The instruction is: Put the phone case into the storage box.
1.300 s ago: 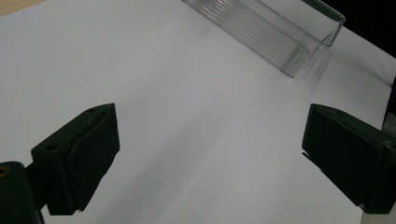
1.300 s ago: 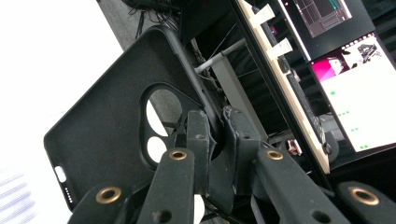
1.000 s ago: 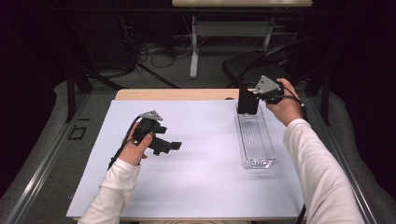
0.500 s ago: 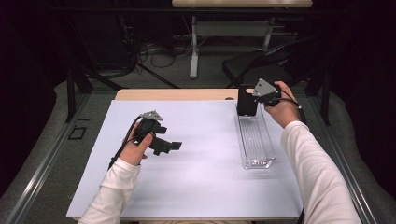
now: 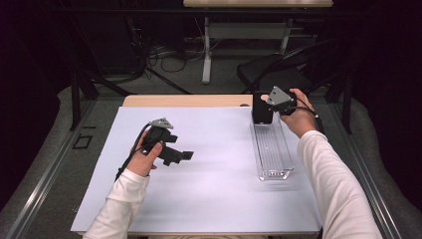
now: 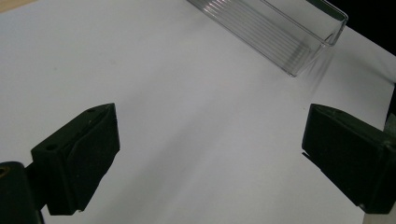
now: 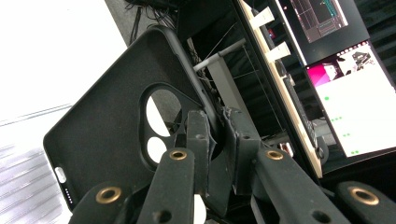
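Little is changing since a second ago: the right hand-held gripper (image 5: pixel 263 110) is still clamping the black phone case (image 7: pixel 126 121) over the clear tray's (image 5: pixel 272 149) 12 o'clock end, unreleased, while the left hand-held gripper (image 5: pixel 185 157) is idling open over the worktop (image 5: pixel 219 199).

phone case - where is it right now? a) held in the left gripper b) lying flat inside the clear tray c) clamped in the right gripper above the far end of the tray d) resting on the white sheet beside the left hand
c: the right gripper has its jaws shut on the edge of the black phone case, and the high view shows the case held over the far end of the clear tray.
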`<action>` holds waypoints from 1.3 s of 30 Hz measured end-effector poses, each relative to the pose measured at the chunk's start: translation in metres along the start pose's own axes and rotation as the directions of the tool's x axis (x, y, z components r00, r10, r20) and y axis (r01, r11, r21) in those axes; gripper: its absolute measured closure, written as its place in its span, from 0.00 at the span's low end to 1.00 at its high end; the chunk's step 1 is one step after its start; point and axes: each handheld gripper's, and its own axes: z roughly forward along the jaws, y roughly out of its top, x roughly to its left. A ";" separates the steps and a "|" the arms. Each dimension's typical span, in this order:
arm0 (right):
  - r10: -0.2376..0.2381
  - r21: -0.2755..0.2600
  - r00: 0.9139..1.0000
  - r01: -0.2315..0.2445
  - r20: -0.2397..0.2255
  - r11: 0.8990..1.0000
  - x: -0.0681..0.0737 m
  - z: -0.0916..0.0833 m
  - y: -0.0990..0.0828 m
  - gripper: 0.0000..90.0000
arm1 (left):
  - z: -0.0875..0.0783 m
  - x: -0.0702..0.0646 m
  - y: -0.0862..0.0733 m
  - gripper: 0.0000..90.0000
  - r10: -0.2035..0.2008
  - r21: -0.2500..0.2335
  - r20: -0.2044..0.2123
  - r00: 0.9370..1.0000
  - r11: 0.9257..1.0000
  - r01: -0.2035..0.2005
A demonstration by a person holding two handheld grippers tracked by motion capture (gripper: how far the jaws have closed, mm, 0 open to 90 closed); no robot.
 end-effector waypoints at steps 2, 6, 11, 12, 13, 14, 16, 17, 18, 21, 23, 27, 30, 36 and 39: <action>0.011 0.005 1.000 -0.011 0.000 1.000 0.002 0.000 -0.001 0.91 | 0.000 0.000 0.000 0.05 0.001 0.000 -0.002 1.000 1.000 -0.001; 0.017 0.003 1.000 -0.017 0.002 1.000 0.004 0.000 -0.005 0.91 | 0.001 0.000 0.000 0.05 0.002 0.002 0.000 1.000 1.000 -0.002; 0.006 0.004 1.000 -0.006 0.016 1.000 0.005 0.000 -0.006 0.91 | 0.002 0.001 0.000 0.05 0.006 0.010 0.000 1.000 1.000 -0.006; 0.006 0.000 1.000 -0.006 0.018 1.000 0.005 0.000 -0.006 0.91 | 0.002 0.000 0.000 0.05 0.003 0.010 0.000 1.000 1.000 -0.003; 0.006 0.000 1.000 -0.006 0.018 1.000 0.005 0.000 -0.006 0.91 | 0.002 0.001 0.000 0.05 0.006 0.010 -0.001 1.000 1.000 -0.006; 0.004 -0.005 1.000 -0.004 0.020 1.000 0.005 0.000 -0.005 0.91 | 0.001 0.001 0.000 0.05 0.005 0.009 0.000 1.000 1.000 -0.005; -0.002 -0.001 1.000 0.003 0.026 1.000 0.006 -0.001 -0.004 0.91 | 0.001 0.001 0.000 0.05 0.002 0.006 -0.001 1.000 1.000 -0.002; -0.003 -0.003 1.000 0.003 0.025 1.000 0.007 -0.001 -0.004 0.91 | 0.001 0.000 0.000 0.05 0.002 0.005 -0.001 1.000 1.000 -0.002; -0.006 -0.005 1.000 0.006 0.027 1.000 0.008 0.000 -0.004 0.91 | 0.001 0.000 0.000 0.05 0.001 0.005 -0.001 1.000 1.000 -0.001; -0.016 -0.007 0.999 0.016 0.030 1.000 0.009 0.000 -0.003 0.91 | 0.001 0.000 0.000 0.05 0.003 0.004 -0.001 1.000 1.000 -0.003; -0.018 -0.005 0.999 0.018 0.032 1.000 0.010 0.001 -0.003 0.91 | 0.001 0.000 0.000 0.05 0.002 0.005 0.000 1.000 1.000 -0.002; -0.034 -0.003 0.999 0.034 0.032 0.999 0.012 0.003 -0.002 0.91 | 0.001 0.000 0.000 0.05 0.003 0.005 -0.002 1.000 1.000 -0.003; -0.029 -0.005 0.999 0.029 0.032 1.000 0.012 0.003 -0.003 0.91 | 0.001 0.001 0.000 0.05 0.007 0.010 -0.001 1.000 1.000 -0.007; -0.037 -0.021 0.999 0.038 0.033 0.999 0.011 0.004 -0.004 0.90 | 0.002 0.000 0.000 0.05 0.005 0.009 -0.001 1.000 1.000 -0.005; -0.036 -0.011 0.999 0.037 0.030 0.999 0.010 0.004 -0.005 0.90 | 0.002 0.000 0.000 0.05 0.006 0.010 -0.001 1.000 1.000 -0.006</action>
